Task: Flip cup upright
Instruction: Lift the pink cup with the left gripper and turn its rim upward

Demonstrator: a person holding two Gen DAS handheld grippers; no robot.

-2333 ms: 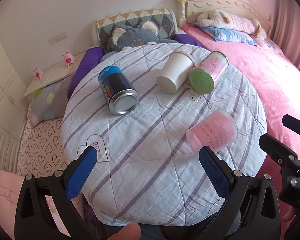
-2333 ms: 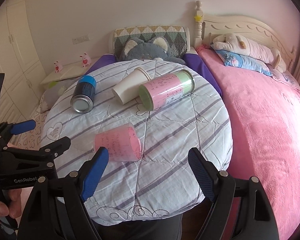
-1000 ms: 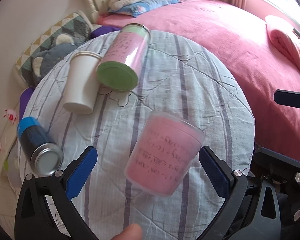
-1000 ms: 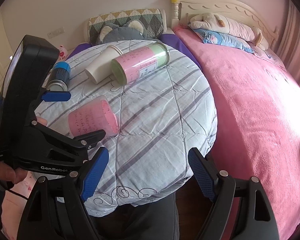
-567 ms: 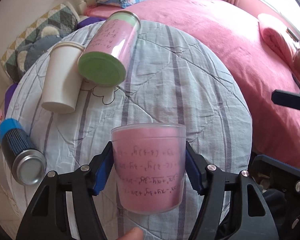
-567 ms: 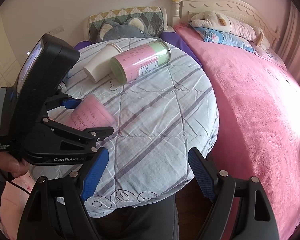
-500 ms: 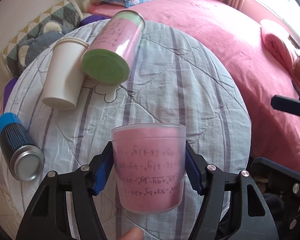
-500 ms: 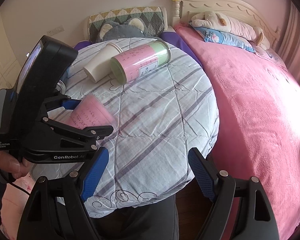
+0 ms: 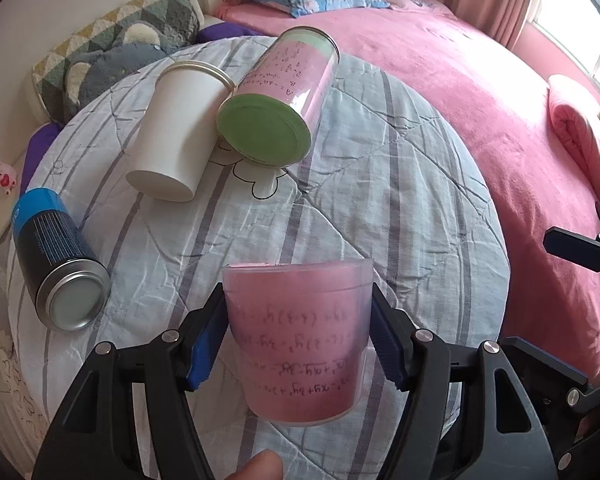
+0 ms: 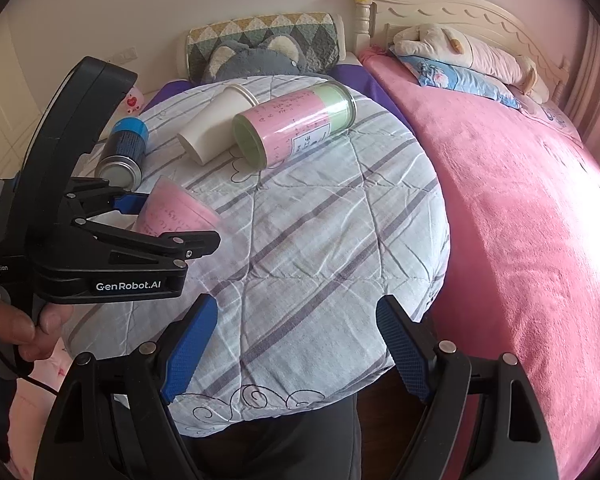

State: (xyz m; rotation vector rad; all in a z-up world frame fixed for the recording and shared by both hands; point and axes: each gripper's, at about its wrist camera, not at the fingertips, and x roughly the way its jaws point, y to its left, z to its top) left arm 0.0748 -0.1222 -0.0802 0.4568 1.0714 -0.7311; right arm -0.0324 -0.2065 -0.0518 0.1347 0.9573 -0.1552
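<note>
Between the blue pads of the left gripper sat the pink cup, pinched across its walls with the jaws closed only to the cup's width. Its rim pointed away from the gripper, probably so a turn of the wrist could bring the mouth uppermost. From the right wrist view it appeared tilted and raised off the quilted table, though contact could not be ruled out. Beyond the jaws lay a white cup, a green-ended canister and a blue can, all on their sides, well apart from the grip. The right gripper hung wide open, holding nothing, likely kept back as a spare.
</note>
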